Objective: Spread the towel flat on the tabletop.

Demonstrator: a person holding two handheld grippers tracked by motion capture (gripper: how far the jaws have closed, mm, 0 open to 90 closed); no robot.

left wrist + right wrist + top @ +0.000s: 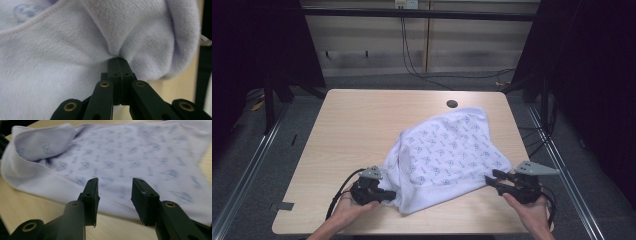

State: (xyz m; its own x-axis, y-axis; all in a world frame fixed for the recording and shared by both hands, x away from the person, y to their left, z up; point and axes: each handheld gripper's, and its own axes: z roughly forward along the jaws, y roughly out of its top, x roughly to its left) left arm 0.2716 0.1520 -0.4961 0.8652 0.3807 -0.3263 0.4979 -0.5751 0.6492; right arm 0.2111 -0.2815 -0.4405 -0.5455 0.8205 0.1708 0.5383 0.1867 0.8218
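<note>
Already the work on the cloth looks partly under way, judging from how it lies: one near corner is taken up, the other is not. The left gripper has its jaws pressed tight together on a pinch of the fabric, which bunches into a deep pucker right at the tips. The right gripper stands with its jaws spread apart, poised at the cloth's near hem with nothing between them, so that grasp is yet to be made. What seems left is to close on that edge and then spread or fold the piece with both hands.

The cloth lies on the right half of the pale wooden worktop, reaching from near a dark round hole at the far side down to the near edge between the two grippers. It is white to pale lilac, printed with rows of small blue emblems, with a soft fleecy underside showing where the left-hand edge is rolled over. It rests rumpled rather than flat.
</note>
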